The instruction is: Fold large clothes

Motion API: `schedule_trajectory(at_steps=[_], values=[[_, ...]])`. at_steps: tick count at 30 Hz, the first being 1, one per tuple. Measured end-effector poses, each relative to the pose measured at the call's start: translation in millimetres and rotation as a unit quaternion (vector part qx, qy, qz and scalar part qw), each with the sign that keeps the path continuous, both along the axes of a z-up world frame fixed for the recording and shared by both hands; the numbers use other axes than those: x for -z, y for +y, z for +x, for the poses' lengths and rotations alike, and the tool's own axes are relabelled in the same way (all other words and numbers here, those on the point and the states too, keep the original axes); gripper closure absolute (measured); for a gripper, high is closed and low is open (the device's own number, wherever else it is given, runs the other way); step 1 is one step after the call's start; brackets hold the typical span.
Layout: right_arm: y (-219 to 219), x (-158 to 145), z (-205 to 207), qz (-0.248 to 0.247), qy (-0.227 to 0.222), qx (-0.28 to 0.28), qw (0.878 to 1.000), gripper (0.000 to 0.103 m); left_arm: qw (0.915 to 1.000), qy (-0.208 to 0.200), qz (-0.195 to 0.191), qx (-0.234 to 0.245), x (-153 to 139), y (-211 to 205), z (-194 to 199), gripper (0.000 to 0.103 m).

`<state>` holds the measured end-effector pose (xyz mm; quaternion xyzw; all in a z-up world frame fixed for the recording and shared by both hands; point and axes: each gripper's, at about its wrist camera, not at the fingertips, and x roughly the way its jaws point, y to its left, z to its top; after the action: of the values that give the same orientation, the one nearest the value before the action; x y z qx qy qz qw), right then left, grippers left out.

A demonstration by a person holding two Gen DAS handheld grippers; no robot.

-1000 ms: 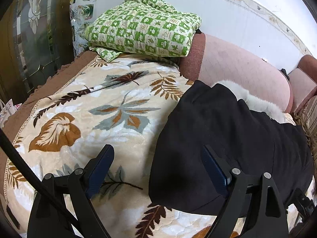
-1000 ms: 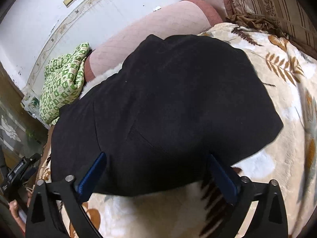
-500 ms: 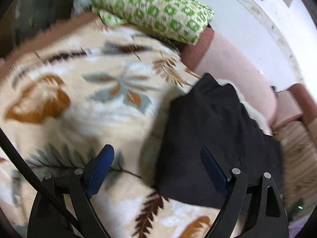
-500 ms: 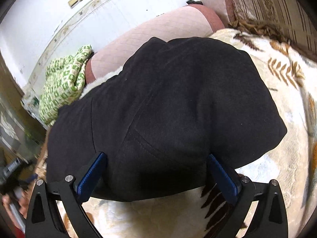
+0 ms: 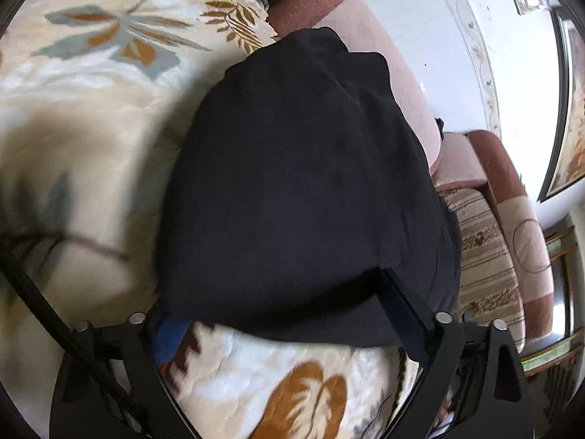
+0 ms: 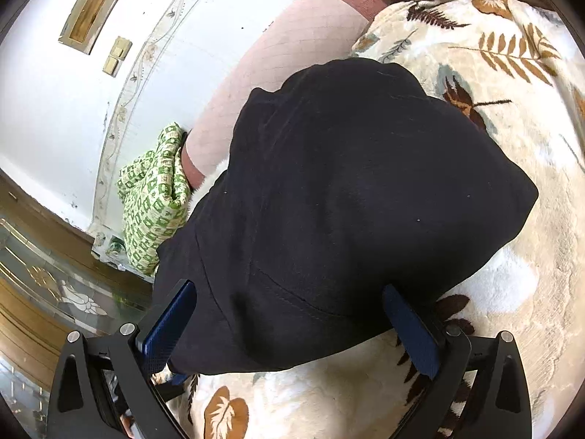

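Note:
A large black garment [image 5: 303,190] lies folded in a thick bundle on a cream blanket with leaf prints [image 5: 91,117]. It also fills the right wrist view [image 6: 347,212]. My left gripper [image 5: 285,311] is open, its blue-padded fingers [image 5: 402,314] straddling the bundle's near edge. My right gripper [image 6: 289,314] is open too, with its fingers [image 6: 413,333] at either side of the near edge of the garment. Neither holds any cloth.
A pink padded sofa back [image 6: 292,58] runs along the white wall behind the garment. A green-and-white checked quilt [image 6: 157,201] lies at the blanket's far end. A striped cushion [image 5: 482,256] sits to the right in the left wrist view.
The left gripper has swung right and moved in, so the black garment now fills its view between the fingers. The right gripper has moved slightly closer to the garment.

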<state>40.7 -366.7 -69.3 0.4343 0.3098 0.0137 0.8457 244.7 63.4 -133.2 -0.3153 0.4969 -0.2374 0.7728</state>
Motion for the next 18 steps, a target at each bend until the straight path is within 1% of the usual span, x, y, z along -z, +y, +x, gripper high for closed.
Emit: schedule_trajectory(at_steps=[2,3,4,6,7,8,9,10,11,12,13,14,15,16,17,18], values=[[3.0,-2.7,-1.3,-0.009,-0.006,0.001,1.000,0.000,0.9994,0.010,-0.031,-0.014,4.2,-1.9,15.4,0.006],[4.6,-4.5,-3.0,-0.014,-0.011,0.002,1.000,0.000,0.9990,0.013,-0.038,-0.019,6.3,-2.3,20.9,0.006],[5.3,-5.7,-3.8,-0.019,-0.014,0.004,1.000,0.000,0.9987,0.016,-0.041,-0.027,7.2,-2.8,25.5,0.006],[9.9,-7.6,-5.7,-0.036,-0.016,0.006,0.999,0.000,0.9992,0.010,-0.027,-0.027,1.9,-7.8,25.7,0.007],[13.0,-7.1,-5.1,-0.045,-0.013,0.007,0.999,0.000,0.9997,-0.001,-0.004,-0.024,-4.6,-12.5,22.7,0.016],[15.5,-6.6,-3.7,-0.052,-0.009,0.007,0.999,0.000,0.9993,-0.014,0.026,-0.021,-13.4,-18.2,17.8,0.028],[18.2,-5.0,1.6,-0.070,0.001,0.007,0.998,0.000,0.9986,-0.025,0.044,-0.018,-20.6,-20.1,13.8,0.034],[20.3,-5.0,7.0,-0.083,0.009,0.006,0.996,0.000,0.9972,-0.037,0.064,-0.014,-28.2,-24.7,9.0,0.045],[22.1,-6.4,12.3,-0.099,0.018,0.004,0.995,0.007,0.9957,-0.047,0.078,-0.012,-35.9,-28.2,3.5,0.052],[24.1,-9.9,16.5,-0.126,0.030,0.004,0.992,0.016,0.9947,-0.055,0.086,-0.011,-43.5,-30.8,-2.7,0.054],[25.5,-13.2,17.8,-0.152,0.038,0.008,0.988,0.042,0.9945,-0.057,0.087,-0.011,-48.2,-30.9,-7.3,0.058],[24.0,-20.0,16.4,-0.186,0.037,0.014,0.982,0.061,0.9946,-0.058,0.086,-0.008,-53.0,-31.6,-12.8,0.060],[19.1,-25.6,12.2,-0.189,0.026,0.018,0.981,0.068,0.9948,-0.057,0.084,-0.002,-57.8,-32.7,-20.0,0.060],[12.2,-31.7,7.0,-0.187,0.014,0.026,0.982,0.082,0.9947,-0.058,0.084,0.006,-62.2,-33.5,-29.4,0.061],[5.2,-37.6,1.1,-0.189,0.002,0.036,0.981,0.087,0.9940,-0.061,0.089,0.013,-65.0,-33.6,-38.9,0.061],[-1.3,-41.3,-3.2,-0.192,-0.005,0.047,0.980,0.087,0.9935,-0.060,0.095,0.015,-65.1,-34.0,-45.1,0.061]])
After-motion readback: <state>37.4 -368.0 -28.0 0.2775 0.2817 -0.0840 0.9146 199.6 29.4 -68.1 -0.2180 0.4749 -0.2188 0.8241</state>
